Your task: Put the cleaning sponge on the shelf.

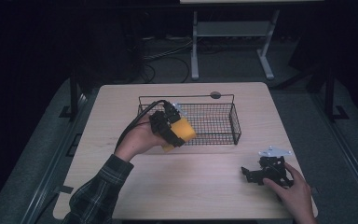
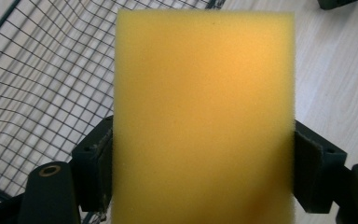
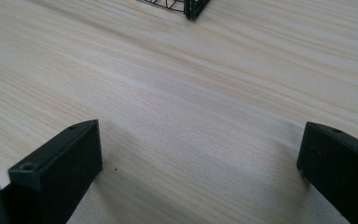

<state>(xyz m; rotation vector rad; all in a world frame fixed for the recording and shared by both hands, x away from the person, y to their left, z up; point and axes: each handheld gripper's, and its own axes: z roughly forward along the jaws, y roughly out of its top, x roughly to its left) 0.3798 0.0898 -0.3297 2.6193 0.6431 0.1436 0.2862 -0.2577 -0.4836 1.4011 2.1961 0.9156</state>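
A yellow sponge (image 1: 182,131) hangs above the near left corner of the black wire basket (image 1: 216,122), with my left gripper (image 1: 168,129) shut on it. In the left gripper view the sponge (image 2: 204,116) stands upright between both jaws, and the basket's mesh (image 2: 42,84) lies behind it to the left. My right gripper (image 1: 256,175) rests low on the table near the front right, held by a hand. In the right gripper view its jaws stand wide apart, open (image 3: 200,158), with bare wood between them.
The light wooden table (image 1: 186,186) has free room across its front and left. A corner of the basket (image 3: 193,7) shows at the top of the right gripper view. Dark floor, cables and a white stand (image 1: 230,32) lie beyond the table's far edge.
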